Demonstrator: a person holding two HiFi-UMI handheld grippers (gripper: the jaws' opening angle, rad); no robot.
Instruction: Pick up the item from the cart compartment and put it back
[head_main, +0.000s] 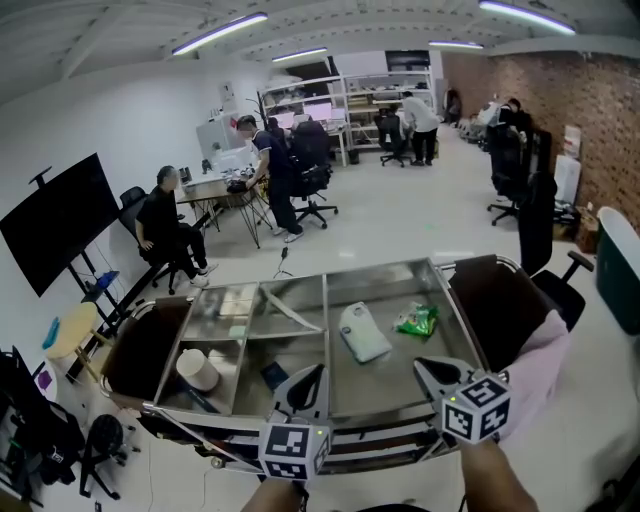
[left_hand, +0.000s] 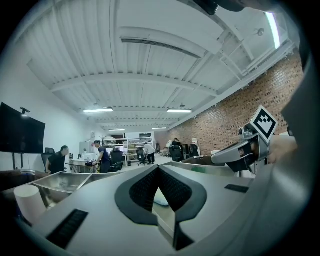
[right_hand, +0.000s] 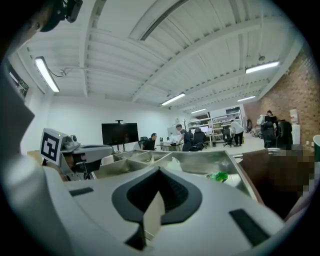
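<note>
1. The task is looking unstarted. The left gripper (head_main: 308, 385) and right gripper (head_main: 430, 370) are hovering over the near edge of the compartmented stainless-steel cart (head_main: 380, 285), both claws pinched fully together and carrying nothing.
2. The likely items, a flat white pouch (head_main: 363, 332) and a crumpled green wrapper (head_main: 418, 320), are lying apart in the wide right compartment. Which is meant is unclear, and picking and returning are both remaining.
3. A white paper cup (head_main: 197, 369) is sitting in the left compartment.
4. The cart is standing on a pale glossy floor (head_main: 400, 220) in an open office with a red brick wall (head_main: 600, 90), where a standing person (head_main: 272, 175) is leaning over a desk (head_main: 205, 188).
</note>
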